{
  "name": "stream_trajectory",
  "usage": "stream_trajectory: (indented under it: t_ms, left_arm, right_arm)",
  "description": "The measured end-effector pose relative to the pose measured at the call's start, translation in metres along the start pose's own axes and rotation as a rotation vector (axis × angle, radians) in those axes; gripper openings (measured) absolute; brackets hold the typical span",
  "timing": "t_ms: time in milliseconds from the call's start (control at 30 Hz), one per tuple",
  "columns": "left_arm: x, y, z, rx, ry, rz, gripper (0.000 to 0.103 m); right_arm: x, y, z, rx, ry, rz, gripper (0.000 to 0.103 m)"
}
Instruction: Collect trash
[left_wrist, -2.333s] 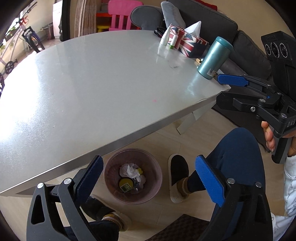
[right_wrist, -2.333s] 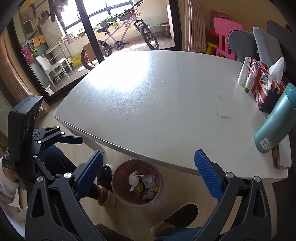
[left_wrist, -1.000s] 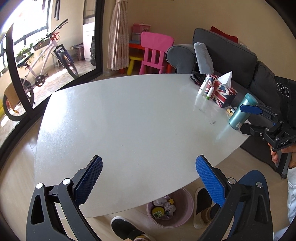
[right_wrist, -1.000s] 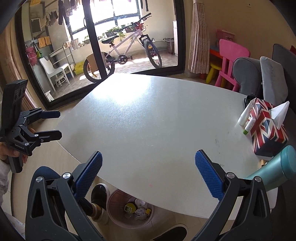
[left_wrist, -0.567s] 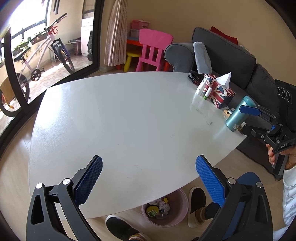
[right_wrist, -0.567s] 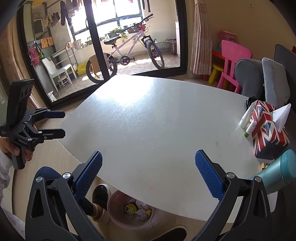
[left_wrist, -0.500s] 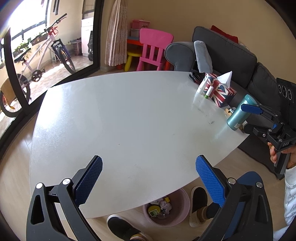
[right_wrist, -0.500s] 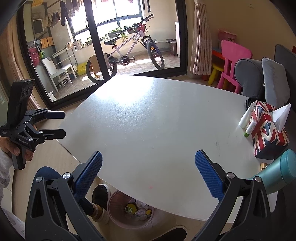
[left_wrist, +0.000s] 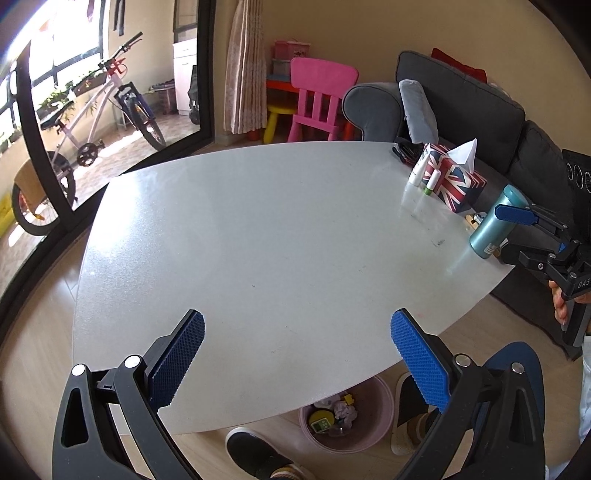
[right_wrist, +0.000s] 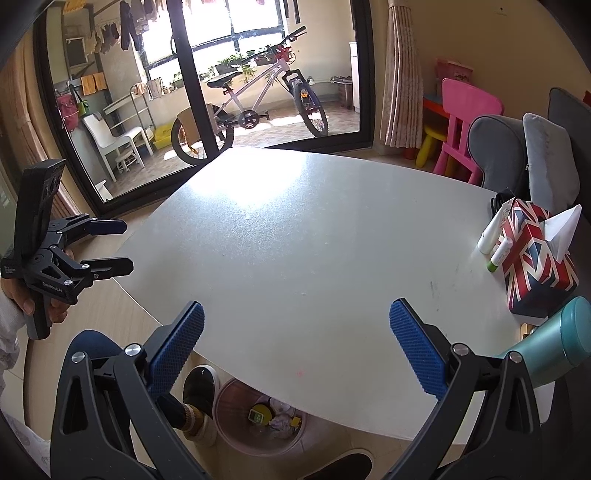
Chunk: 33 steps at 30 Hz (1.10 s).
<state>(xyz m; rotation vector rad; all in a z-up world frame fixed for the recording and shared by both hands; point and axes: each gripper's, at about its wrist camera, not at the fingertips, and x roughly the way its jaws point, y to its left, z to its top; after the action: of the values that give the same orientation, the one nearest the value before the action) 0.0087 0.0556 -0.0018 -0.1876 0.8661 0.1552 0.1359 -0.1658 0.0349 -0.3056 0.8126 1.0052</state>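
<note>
Both grippers spread wide and empty over the white table (left_wrist: 258, 240).
Trash sits in the pink bin (left_wrist: 376, 435), bottom centre; a careless sweep right could topple the teal flask (left_wrist: 495, 225) at the edge.

Pink bin (left_wrist: 376, 439), teal flask (left_wrist: 496, 223)

home living room | sofa (left_wrist: 480, 92) – bicycle (right_wrist: 255, 99) – pink child's chair (left_wrist: 317, 99)
</note>
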Motion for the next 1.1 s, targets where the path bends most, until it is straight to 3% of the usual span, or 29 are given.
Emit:
stream_trajectory:
  t_ms: [1100]
  left_arm:
    - [0.0018,-0.0049,0.0025,-0.005,0.001,-0.019,0.097]
  right_arm:
    - [0.0031,-0.0029,-0.0028,-0.001,0.011,-0.006,0.099]
